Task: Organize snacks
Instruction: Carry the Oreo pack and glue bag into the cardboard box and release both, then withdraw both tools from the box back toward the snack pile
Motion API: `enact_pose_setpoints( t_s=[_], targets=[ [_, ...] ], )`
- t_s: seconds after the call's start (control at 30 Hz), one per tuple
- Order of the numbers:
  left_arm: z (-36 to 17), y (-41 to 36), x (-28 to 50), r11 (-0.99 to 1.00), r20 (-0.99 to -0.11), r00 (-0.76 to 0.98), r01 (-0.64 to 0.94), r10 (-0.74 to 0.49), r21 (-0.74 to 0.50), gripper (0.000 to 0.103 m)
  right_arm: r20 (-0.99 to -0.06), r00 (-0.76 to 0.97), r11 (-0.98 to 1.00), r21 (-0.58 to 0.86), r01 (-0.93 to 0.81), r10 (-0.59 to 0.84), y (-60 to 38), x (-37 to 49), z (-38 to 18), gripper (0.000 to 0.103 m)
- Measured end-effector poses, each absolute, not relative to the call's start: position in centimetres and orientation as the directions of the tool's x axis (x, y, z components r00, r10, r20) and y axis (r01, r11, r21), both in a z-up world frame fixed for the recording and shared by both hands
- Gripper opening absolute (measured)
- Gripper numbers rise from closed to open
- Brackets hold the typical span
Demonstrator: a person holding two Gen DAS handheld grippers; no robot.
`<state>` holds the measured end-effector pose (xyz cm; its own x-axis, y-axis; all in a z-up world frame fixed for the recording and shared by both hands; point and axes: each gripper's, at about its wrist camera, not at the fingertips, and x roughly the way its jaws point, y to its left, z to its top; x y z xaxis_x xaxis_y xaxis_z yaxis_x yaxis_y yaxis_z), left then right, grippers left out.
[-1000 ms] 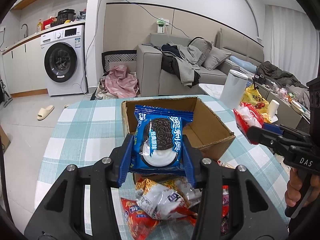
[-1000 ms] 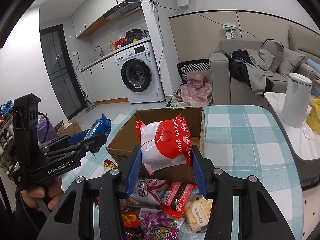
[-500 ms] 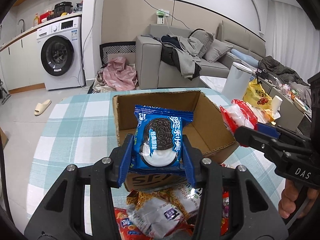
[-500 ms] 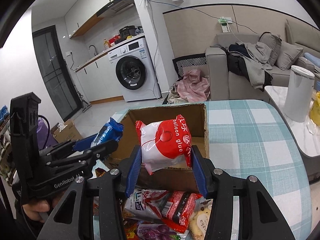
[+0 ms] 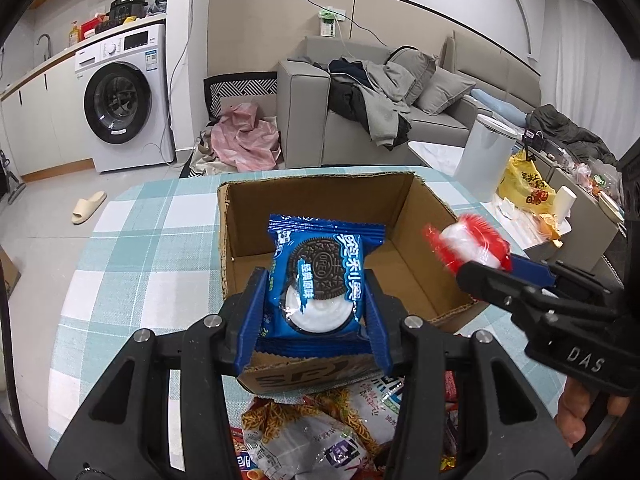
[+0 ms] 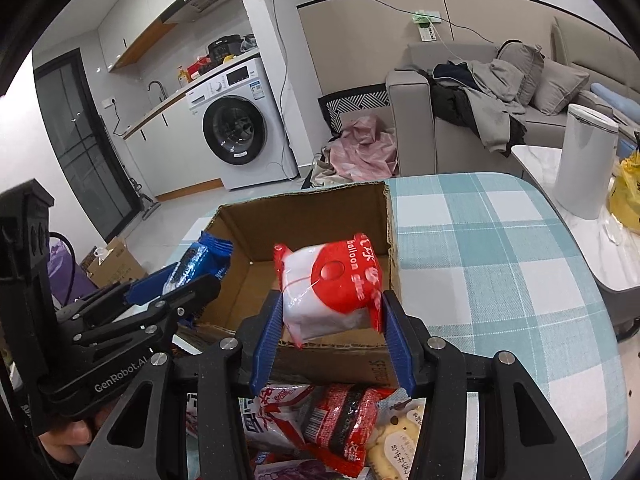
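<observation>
My left gripper (image 5: 316, 316) is shut on a blue Oreo packet (image 5: 320, 280) and holds it over the near edge of an open cardboard box (image 5: 424, 204). My right gripper (image 6: 328, 328) is shut on a red and white balloon-glue packet (image 6: 328, 280), also above the box's (image 6: 304, 216) near edge. Each gripper shows in the other's view: the right one with its packet (image 5: 468, 244) at the box's right side, the left one with the Oreo packet (image 6: 196, 260) at its left side. The box looks empty inside.
A pile of loose snack packets (image 5: 320, 432) lies on the checked tablecloth (image 5: 132, 240) just in front of the box, also in the right wrist view (image 6: 340, 420). A white bin (image 6: 584, 160) and a sofa (image 5: 360, 120) stand beyond the table.
Both grippers have moved forward with their packets, from above the snack pile to over the box's near edge. The box now looms larger in both views.
</observation>
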<state>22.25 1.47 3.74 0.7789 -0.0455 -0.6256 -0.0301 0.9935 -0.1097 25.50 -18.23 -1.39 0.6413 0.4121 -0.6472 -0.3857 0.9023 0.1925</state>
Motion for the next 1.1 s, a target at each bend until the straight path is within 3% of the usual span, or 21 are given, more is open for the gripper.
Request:
enact_pose_setpoints(
  t_s=[0.43,0.57,0.63,0.73,0.8,0.9,0.97,1.1],
  targets=[
    [2.6,1.5,23.5,0.997,-0.663,0.748,-0.052,-0.001,-0.06,0.043,-0.658,0.645,0.901,0.126,-0.415,0.389,-17.4,25.6,-2.0,0.053],
    [2.9,2.0,23.1,0.993,-0.664,0.747,-0.039,-0.043,-0.109,0.044,-0.631,0.663,0.895,0.121,-0.429,0.403,-17.9,24.6,-1.4,0.07],
    [3.5,2.1,22.4,0.989,-0.657,0.751,-0.036,-0.068,-0.144,0.053,-0.615,0.671,0.892,0.13,-0.432,0.415,-18.3,24.0,-1.0,0.077],
    [4.5,2.2,21.1,0.984,-0.628,0.773,-0.03,-0.087,-0.174,0.082,-0.609,0.661,0.882,0.15,-0.446,0.438,-19.1,23.1,-0.4,0.091],
    [5.2,2.2,20.2,0.984,-0.607,0.789,-0.024,-0.091,-0.178,0.084,-0.605,0.661,0.879,0.153,-0.451,0.445,-19.3,22.3,0.0,0.102],
    [6.1,2.1,18.9,0.983,-0.6,0.793,-0.01,-0.103,-0.183,0.089,-0.624,0.649,0.876,0.125,-0.467,0.435,-19.0,21.1,0.2,0.103],
    [6.5,2.1,17.8,0.982,-0.593,0.798,-0.01,-0.106,-0.189,0.103,-0.641,0.64,0.871,0.092,-0.483,0.423,-18.5,20.0,0.3,0.103],
    [6.9,2.5,16.0,0.981,-0.585,0.806,-0.035,-0.087,-0.193,0.102,-0.654,0.638,0.86,0.04,-0.509,0.408,-18.1,18.0,0.2,0.103]
  ],
)
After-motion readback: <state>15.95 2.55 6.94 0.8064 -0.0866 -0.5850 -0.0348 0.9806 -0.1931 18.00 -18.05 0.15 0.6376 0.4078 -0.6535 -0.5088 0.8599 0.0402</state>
